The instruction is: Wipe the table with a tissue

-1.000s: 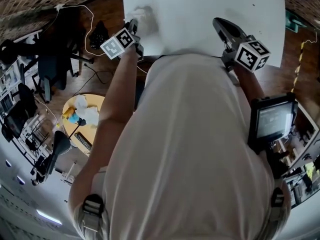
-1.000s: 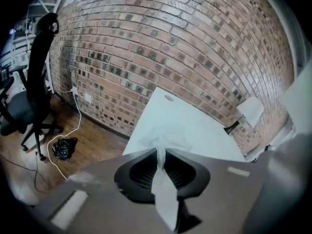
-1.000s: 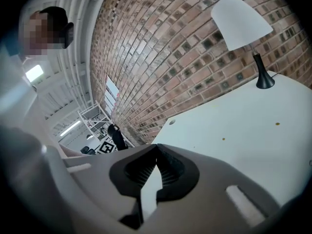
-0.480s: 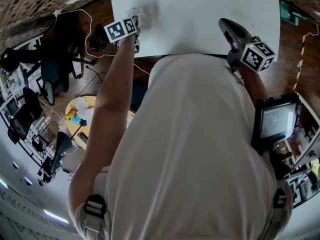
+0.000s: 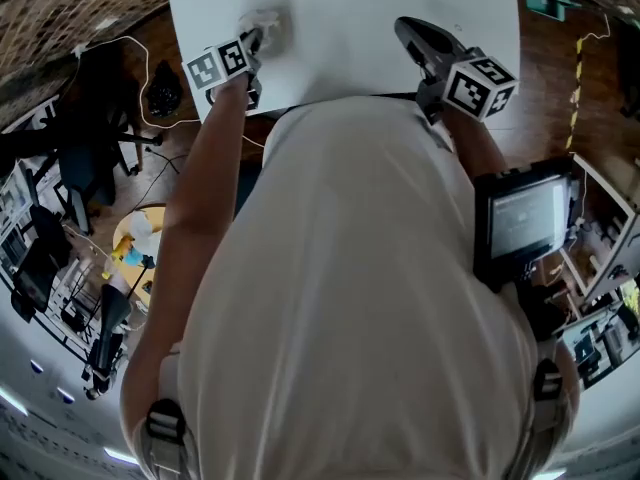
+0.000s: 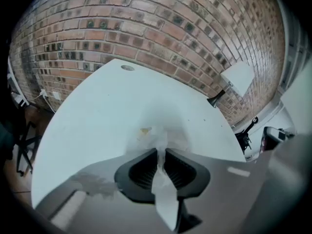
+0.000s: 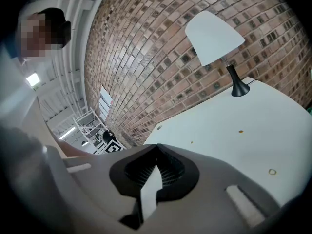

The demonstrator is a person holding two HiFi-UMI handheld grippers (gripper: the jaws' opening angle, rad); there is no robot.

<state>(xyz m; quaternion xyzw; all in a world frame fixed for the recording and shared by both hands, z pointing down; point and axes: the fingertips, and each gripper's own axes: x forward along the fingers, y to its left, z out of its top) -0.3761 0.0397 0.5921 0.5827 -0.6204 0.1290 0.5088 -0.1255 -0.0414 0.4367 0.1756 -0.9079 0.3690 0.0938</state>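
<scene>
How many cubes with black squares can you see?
2. One cube sits on the left gripper, the other cube on the right gripper. None seem hidden.

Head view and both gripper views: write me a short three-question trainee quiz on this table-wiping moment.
1. True or false: the left gripper is shut on a tissue.
2. In the right gripper view, what stands on the white table? A) a lamp B) a kettle C) a laptop
3. What does the right gripper hold?
Key: 1 true; 2 A; 3 nothing, its jaws are together.
</scene>
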